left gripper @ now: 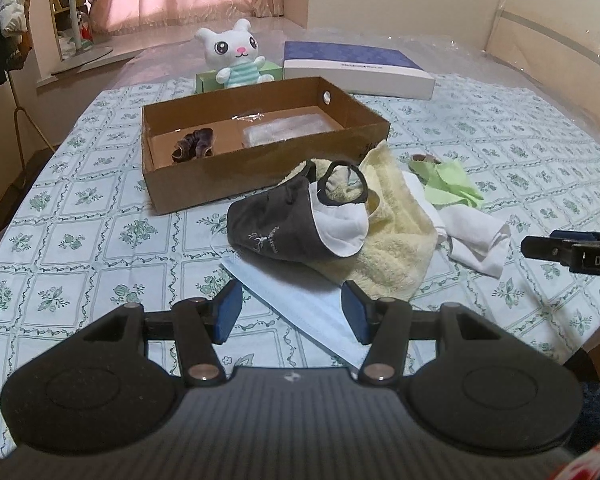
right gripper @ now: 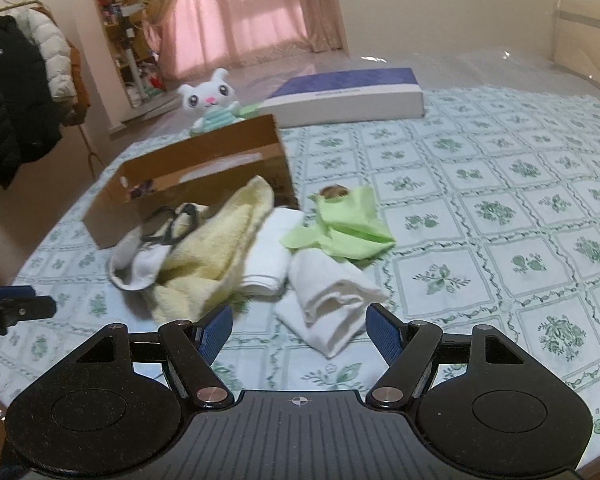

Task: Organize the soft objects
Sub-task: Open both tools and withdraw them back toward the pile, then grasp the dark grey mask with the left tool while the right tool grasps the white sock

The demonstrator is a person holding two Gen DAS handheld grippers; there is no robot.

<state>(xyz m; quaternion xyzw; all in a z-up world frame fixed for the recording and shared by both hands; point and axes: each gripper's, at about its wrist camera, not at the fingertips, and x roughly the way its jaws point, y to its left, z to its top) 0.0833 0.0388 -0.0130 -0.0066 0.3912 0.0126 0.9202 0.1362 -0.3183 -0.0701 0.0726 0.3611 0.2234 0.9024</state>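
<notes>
A pile of soft things lies in front of an open cardboard box [left gripper: 204, 184] [right gripper: 204, 168]. It holds a dark grey cloth mask [left gripper: 276, 226] [right gripper: 140, 256], a yellow towel [left gripper: 384, 240] [right gripper: 216, 244], a light blue surgical mask [left gripper: 300, 304], white cloths [left gripper: 476, 240] [right gripper: 332, 300] and a green cloth [left gripper: 448, 184] [right gripper: 344, 224]. A brown scrunchie [left gripper: 194, 144] and a clear bag [left gripper: 284, 130] lie in the box. My left gripper [left gripper: 292, 310] is open over the blue mask. My right gripper [right gripper: 300, 332] is open just before the white cloth.
A white plush rabbit [left gripper: 236, 56] [right gripper: 212, 100] sits on a green tissue box [left gripper: 268, 72] behind the cardboard box. A flat blue-and-white box [left gripper: 356, 68] [right gripper: 348, 96] lies at the back. The right gripper's tip shows at the right edge of the left wrist view [left gripper: 572, 252].
</notes>
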